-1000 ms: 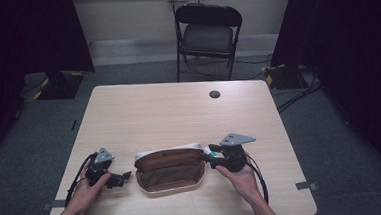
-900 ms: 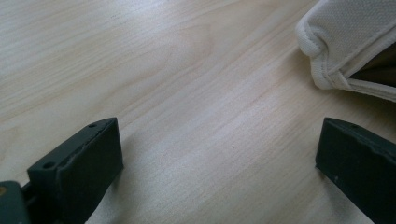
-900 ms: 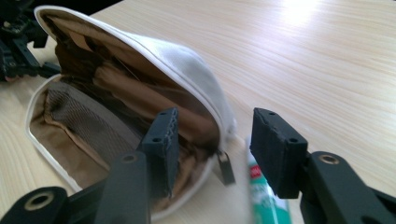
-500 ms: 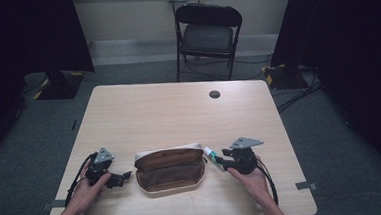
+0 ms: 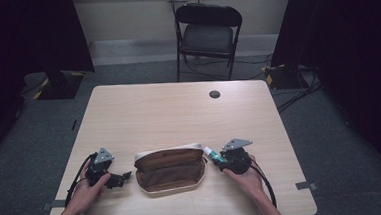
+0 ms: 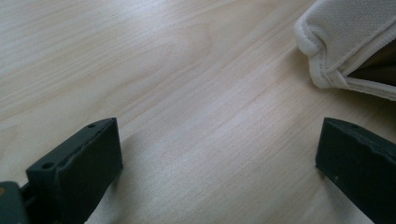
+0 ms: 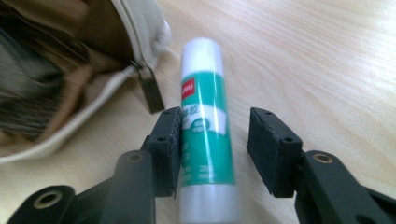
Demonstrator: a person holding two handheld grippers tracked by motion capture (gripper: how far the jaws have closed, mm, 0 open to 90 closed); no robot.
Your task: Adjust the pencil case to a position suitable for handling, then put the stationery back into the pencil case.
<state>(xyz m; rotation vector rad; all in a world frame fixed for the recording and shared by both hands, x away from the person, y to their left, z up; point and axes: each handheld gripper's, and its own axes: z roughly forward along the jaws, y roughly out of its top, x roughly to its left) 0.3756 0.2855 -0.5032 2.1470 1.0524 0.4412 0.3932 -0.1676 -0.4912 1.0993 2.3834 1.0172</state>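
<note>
An unzipped beige pouch [image 5: 169, 169] with a brown lining lies near the table's front edge. Its corner [image 6: 345, 42] shows in the left gripper view and its zipper end [image 7: 56, 84] in the right gripper view. A green and white glue stick [image 5: 213, 154] lies on the table just off the pouch's right end. My right gripper [image 5: 219, 161] is open around that glue stick [image 7: 203, 126]: one jaw touches it and a gap shows at the other jaw. My left gripper [image 5: 124, 177] rests left of the pouch, jaws wide open over bare wood [image 6: 219, 163].
The light wooden table [image 5: 179, 118] has a round dark cable hole [image 5: 214, 94] at its far side. A black folding chair [image 5: 208, 31] stands behind the table. Cables trail from both grippers over the front edge.
My right gripper has drawn back to the right from the pouch's end, and the glue stick has come with it, out beside the pouch. The left gripper has stayed still.
</note>
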